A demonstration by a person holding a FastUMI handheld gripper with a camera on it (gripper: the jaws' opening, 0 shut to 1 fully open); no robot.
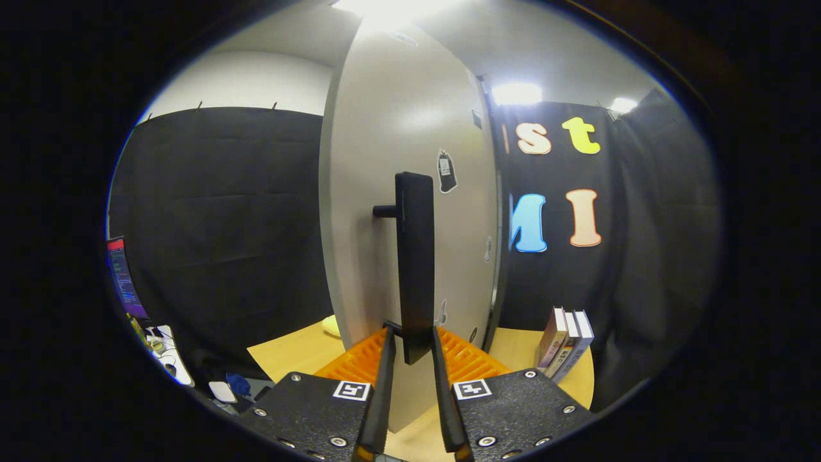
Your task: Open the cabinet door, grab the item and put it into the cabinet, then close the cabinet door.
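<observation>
A pale cabinet door [397, 128] stands right in front of me, turned so I look along its face. A tall black bar handle [415, 256] sticks out from it on a short peg. My gripper [414, 337] is shut on the lower end of that handle, one finger pressing on each side. A small yellow item [330, 325] lies on the wooden table [292, 356], left of the door's lower edge and partly hidden by it. The cabinet's inside is hidden behind the door.
Three books [566, 343] stand leaning on the table, to the right beyond the fingers. A lit monitor [122, 276] and small desk clutter [163, 350] sit off the table to the far left. Stickers [447, 171] dot the door face.
</observation>
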